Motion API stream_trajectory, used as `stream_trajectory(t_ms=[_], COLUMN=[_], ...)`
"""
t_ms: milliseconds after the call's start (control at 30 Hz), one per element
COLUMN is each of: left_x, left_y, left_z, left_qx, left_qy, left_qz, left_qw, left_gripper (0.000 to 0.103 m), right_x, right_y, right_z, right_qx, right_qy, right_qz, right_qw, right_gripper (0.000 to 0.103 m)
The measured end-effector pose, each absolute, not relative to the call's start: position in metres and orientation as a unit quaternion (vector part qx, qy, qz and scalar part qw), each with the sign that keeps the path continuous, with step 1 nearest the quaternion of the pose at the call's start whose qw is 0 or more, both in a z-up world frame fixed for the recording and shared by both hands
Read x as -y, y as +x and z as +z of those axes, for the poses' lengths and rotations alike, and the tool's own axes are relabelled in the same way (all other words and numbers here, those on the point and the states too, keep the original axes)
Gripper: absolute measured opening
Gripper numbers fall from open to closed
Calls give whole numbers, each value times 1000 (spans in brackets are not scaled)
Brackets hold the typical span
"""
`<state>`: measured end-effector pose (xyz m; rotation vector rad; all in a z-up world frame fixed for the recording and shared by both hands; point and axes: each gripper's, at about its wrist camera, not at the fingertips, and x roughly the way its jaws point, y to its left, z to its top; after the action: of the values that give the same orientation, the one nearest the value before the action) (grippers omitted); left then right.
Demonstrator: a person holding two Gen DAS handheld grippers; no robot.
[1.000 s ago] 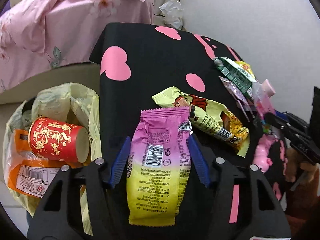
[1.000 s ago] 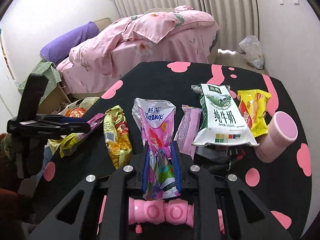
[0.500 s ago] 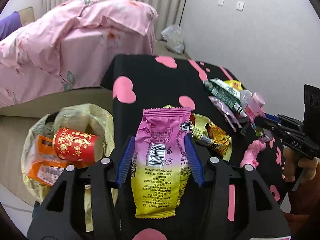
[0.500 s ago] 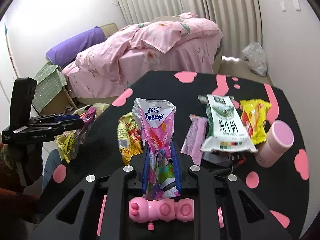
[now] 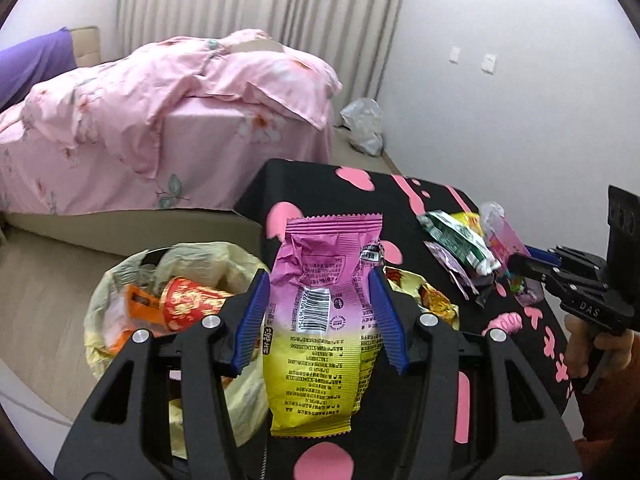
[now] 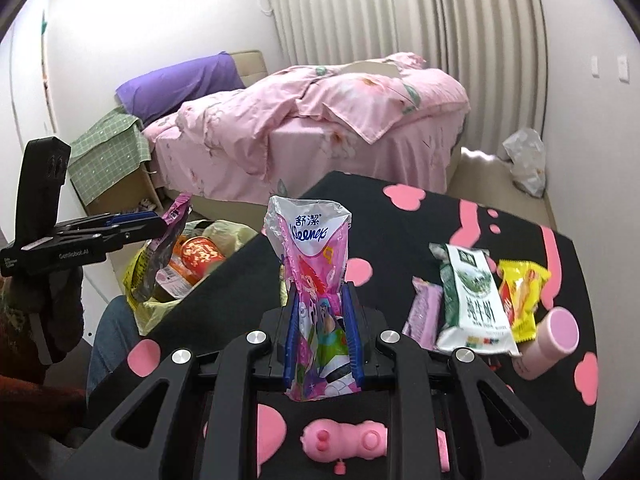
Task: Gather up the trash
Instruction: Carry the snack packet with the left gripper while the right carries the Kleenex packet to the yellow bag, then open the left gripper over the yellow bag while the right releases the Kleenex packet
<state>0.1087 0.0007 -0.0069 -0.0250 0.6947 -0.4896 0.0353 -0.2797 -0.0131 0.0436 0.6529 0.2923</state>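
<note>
Both tongs tilt downward, left tongs (image 5: 320,322) and right tongs (image 6: 322,330) each clamped.

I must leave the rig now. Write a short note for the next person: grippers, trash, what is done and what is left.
Left gripper: shut on the pink-yellow snack packet, lifted beside the trash bag.
Right gripper: shut on the Kleenex packet, above the table.
Done: a red cup and an orange wrapper are in the bag.
Left: drop both packets, then collect the milk pouch, yellow wrapper and purple wrapper.
</note>
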Motion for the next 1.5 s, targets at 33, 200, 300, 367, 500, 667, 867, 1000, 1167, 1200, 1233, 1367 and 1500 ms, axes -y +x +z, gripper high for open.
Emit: stream_trajectory(t_ms=[33, 200, 300, 367, 500, 667, 867, 1000, 1167, 1200, 1233, 1367, 1500], left_x=[-9, -48, -73, -87, -110, -139, -168, -178, -181, -179, -178, -162, -145], left_y=[109, 111, 111, 111, 107, 107, 111, 118, 125, 129, 131, 149, 166], left_z=[-6, -2, -3, -4, -5, -6, -17, -19, -24, -27, -29, -38, -54], left_qx=[-335, -324, -323, -323, -313, -297, -299, -294, -289, -291, -293, -281, -275], left_qy=[-20, -54, -76, -90, -109, -142, -182, -203, -210, -212, -214, -217, -187], left_qz=[-231, -194, -173, -161, -140, -110, -84, -76, -78, -83, -88, -128, -139], left_qw=[913, 925, 928, 928, 933, 938, 933, 931, 931, 929, 928, 926, 933], left_gripper=[49, 49, 49, 49, 49, 49, 49, 49, 49, 49, 49, 49, 49], right_x=[276, 252, 238, 228, 210, 186, 159, 145, 131, 128, 126, 117, 109], right_y=[36, 41, 44, 46, 54, 66, 78, 93, 106, 110, 112, 124, 138], right_z=[-12, -1, 2, 3, 6, 15, 18, 15, 16, 16, 16, 10, -1], right_qx=[-319, -313, -312, -314, -317, -310, -305, -316, -309, -308, -308, -314, -329], right_qy=[17, -7, -18, -26, -37, -52, -69, -73, -89, -92, -93, -99, -98], right_qz=[145, 161, 171, 177, 194, 216, 235, 247, 251, 252, 252, 257, 263], right_qw=[937, 936, 934, 932, 928, 924, 920, 913, 913, 913, 912, 909, 902], right_gripper=[21, 21, 21, 21, 21, 21, 21, 21, 21, 21, 21, 21, 21])
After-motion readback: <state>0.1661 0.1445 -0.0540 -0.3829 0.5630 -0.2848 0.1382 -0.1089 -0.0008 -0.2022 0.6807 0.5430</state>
